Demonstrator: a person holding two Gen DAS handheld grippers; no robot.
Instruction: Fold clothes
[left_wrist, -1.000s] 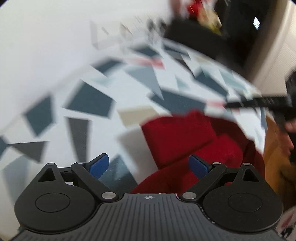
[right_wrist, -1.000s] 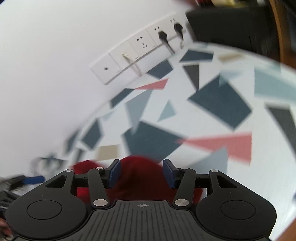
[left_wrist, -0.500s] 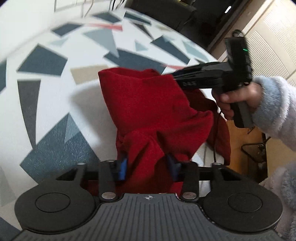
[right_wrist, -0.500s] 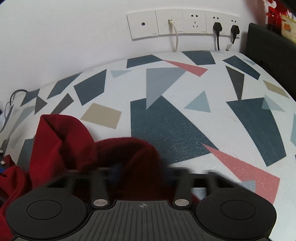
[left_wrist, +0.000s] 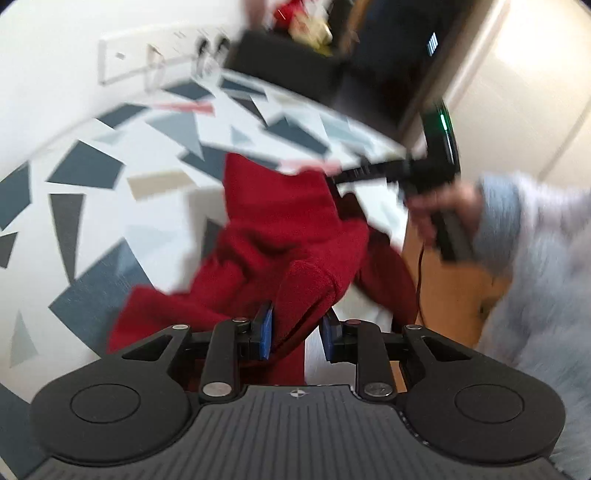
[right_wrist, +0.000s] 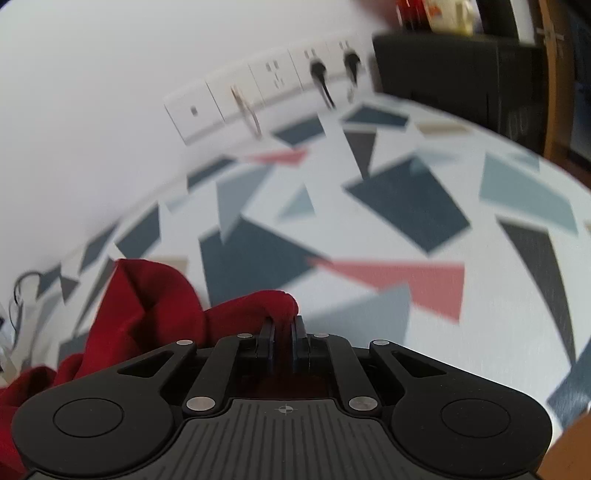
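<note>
Both tongs, left (left_wrist: 296, 329) and right (right_wrist: 282, 334), pinch the red garment (left_wrist: 280, 236) between them.

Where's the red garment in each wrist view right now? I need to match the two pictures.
Left wrist: the red garment fills the centre, a fold running down between the left gripper.
Right wrist: it sits lower left, a bunched edge pinched in the right gripper.
Shared landmark: the wall socket strip behind the patterned table.
</note>
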